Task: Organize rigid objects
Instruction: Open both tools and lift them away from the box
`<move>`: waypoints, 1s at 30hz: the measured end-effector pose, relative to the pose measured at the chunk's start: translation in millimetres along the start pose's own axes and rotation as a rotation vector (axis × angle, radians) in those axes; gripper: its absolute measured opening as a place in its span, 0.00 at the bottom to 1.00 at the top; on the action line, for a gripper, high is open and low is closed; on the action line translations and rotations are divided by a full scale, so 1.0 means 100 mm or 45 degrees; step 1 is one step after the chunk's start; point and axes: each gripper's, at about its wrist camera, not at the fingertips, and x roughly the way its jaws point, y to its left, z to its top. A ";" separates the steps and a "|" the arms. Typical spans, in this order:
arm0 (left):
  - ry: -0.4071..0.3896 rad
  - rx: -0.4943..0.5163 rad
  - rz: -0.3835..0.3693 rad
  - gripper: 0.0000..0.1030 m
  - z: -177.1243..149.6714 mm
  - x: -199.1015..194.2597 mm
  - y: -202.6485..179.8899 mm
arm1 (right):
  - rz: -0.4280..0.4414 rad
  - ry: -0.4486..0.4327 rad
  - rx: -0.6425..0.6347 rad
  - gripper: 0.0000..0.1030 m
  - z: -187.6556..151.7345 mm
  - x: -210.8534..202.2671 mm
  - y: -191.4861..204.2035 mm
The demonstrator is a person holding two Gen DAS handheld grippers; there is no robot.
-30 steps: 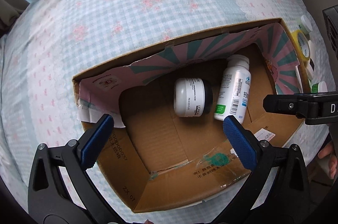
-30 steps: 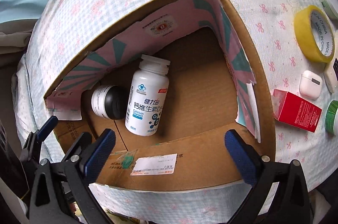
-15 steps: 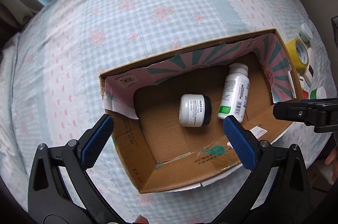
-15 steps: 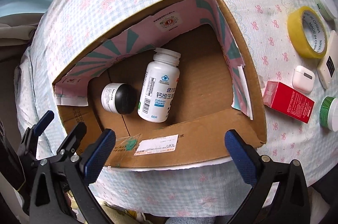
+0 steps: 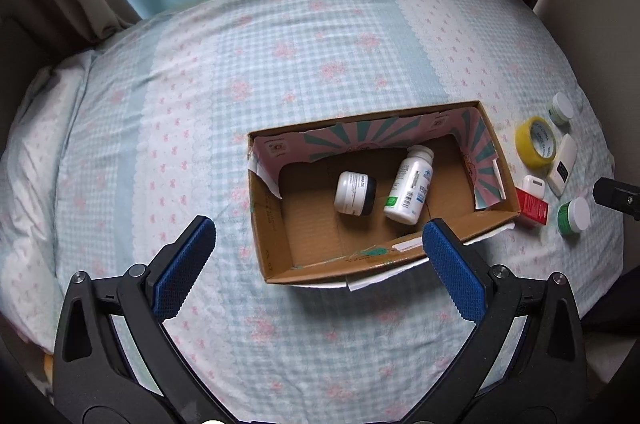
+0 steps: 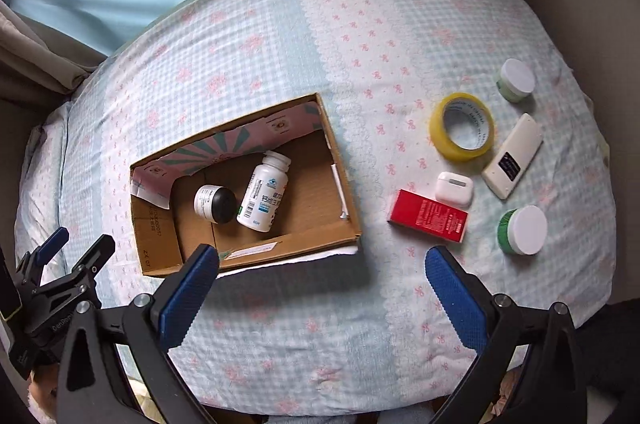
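Cardboard box holding white bottle, tape printed "CHINA"; both tongs spread

One open brown cardboard box holds two things: one white plastic pill bottle and one white jar with a black lid. On the bed beside it lie six more: two white-lidded green jars, one yellow tape roll, one white earbud case, one red carton and one white remote control.
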 end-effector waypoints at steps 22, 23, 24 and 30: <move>0.058 -0.295 0.035 1.00 -0.50 -0.54 -2.05 | 0.080 -0.108 -0.143 1.00 0.39 -0.70 -2.33; 0.067 -0.312 0.024 1.00 -0.49 -0.52 -2.15 | 0.083 -0.095 -0.131 1.00 0.43 -0.67 -2.43; 0.076 -0.322 0.022 1.00 -0.48 -0.50 -2.24 | 0.088 -0.077 -0.109 1.00 0.47 -0.64 -2.53; 0.139 -0.328 0.018 1.00 -0.37 -0.29 -2.69 | 0.122 0.012 0.038 1.00 0.68 -0.38 -2.92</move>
